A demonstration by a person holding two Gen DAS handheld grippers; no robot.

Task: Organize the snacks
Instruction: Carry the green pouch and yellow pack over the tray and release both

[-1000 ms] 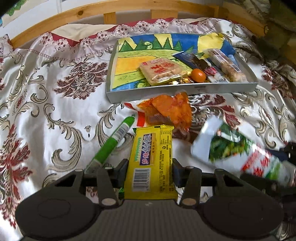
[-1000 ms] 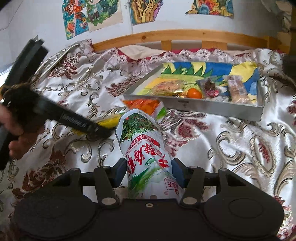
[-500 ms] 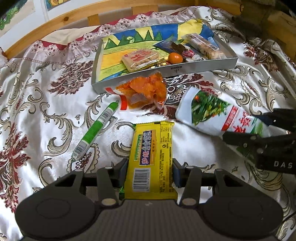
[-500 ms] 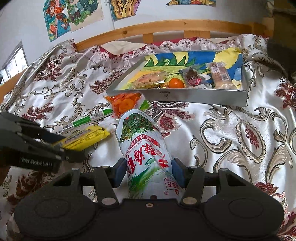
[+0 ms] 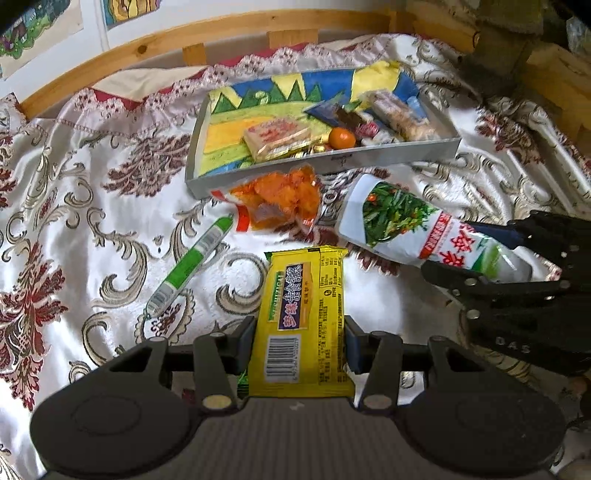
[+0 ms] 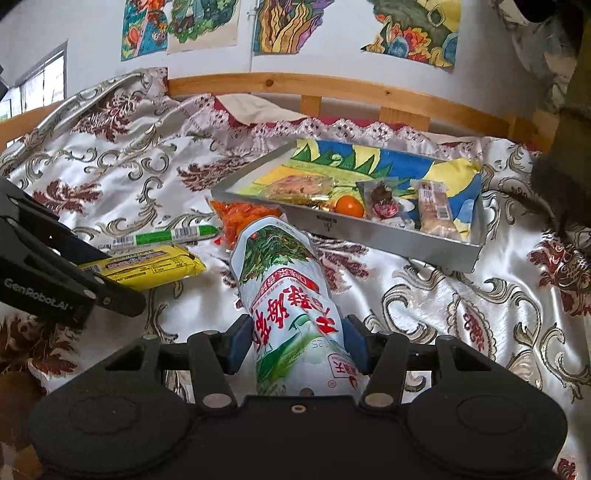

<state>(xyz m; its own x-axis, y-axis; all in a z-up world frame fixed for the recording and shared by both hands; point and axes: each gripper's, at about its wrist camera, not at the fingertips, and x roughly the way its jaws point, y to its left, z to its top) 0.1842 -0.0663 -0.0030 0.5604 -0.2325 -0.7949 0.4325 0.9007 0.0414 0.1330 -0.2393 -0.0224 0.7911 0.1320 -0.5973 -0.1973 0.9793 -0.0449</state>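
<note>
The left gripper [image 5: 300, 341] pinches a yellow snack bar [image 5: 303, 321]. The right gripper [image 6: 297, 341] squeezes a white and green bag [image 6: 291, 306]. Both are above the bedspread [image 5: 92, 206], in front of the gray tray [image 5: 332, 162] with snacks.

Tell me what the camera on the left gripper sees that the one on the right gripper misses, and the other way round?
Only the left view shows the barcode face of the yellow snack bar clamped in the left gripper.

Only the right view shows the colourful drawings on the wall, a window, and the white seaweed bag from behind, in the right gripper.

Both show the grey tray with an orange inside, the orange snack bag, the green stick and the patterned satin cloth.
</note>
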